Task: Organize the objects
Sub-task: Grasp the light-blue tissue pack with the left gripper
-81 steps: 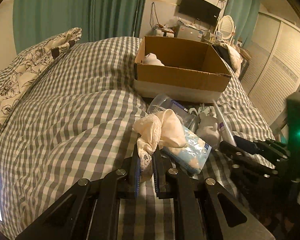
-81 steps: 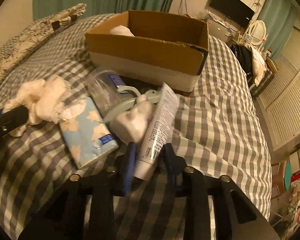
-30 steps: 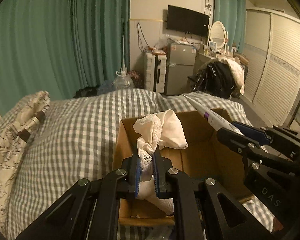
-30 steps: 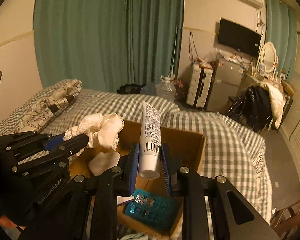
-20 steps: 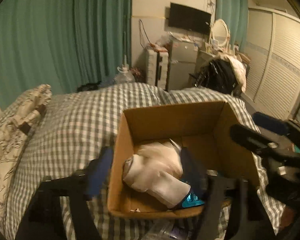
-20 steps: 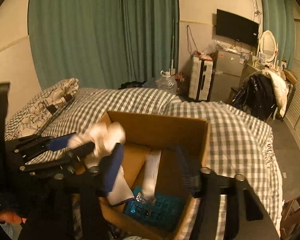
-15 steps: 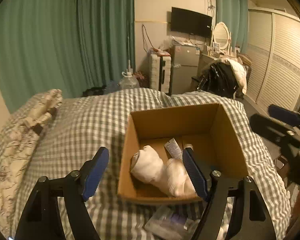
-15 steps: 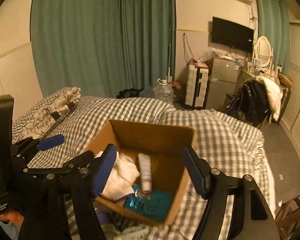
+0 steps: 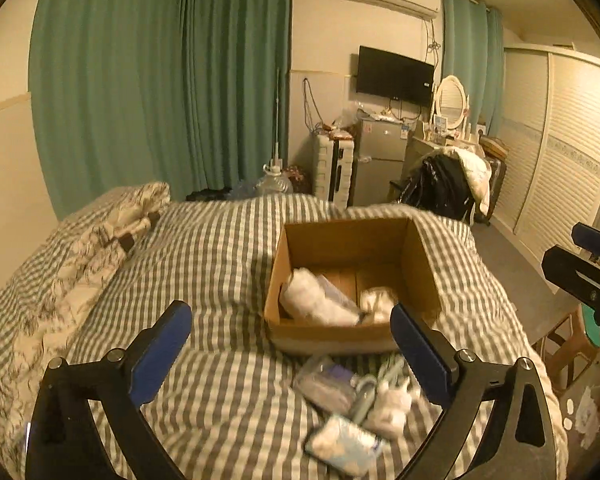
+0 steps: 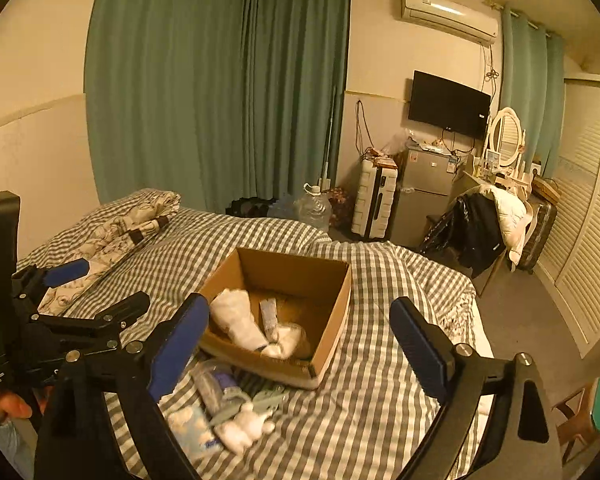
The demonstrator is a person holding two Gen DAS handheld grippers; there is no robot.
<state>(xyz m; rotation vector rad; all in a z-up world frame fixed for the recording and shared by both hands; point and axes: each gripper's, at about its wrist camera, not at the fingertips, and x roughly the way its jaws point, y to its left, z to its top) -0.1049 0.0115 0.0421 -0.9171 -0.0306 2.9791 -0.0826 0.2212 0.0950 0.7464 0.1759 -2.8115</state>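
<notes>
An open cardboard box point(image 9: 420, 264) point(image 10: 332, 324) sits on the checked bed. Inside lie white cloth bundles point(image 9: 312, 300) point(image 10: 238, 318), a white tube point(image 10: 268, 312) and another pale cloth point(image 9: 378, 300). In front of the box lie a clear bottle point(image 9: 324, 380) point(image 10: 214, 386), a blue tissue pack point(image 9: 344, 444) point(image 10: 192, 428), a small white figure point(image 9: 392, 404) point(image 10: 244, 424) and a pale green item point(image 10: 272, 398). My left gripper point(image 9: 290, 350) is open and empty, held high behind the pile. My right gripper point(image 10: 298, 340) is open and empty; the left gripper shows at its left point(image 10: 80, 292).
A patterned pillow point(image 9: 100, 248) point(image 10: 132, 216) lies at the bed's left. Green curtains, a suitcase point(image 10: 374, 200), a small fridge point(image 10: 424, 192) and a chair with clothes point(image 10: 484, 228) stand beyond the bed. A stool point(image 10: 592, 404) is at the right.
Both grippers opened over the box, dropping the white cloth and the tube into it. Both have since pulled back and up, away from the box.
</notes>
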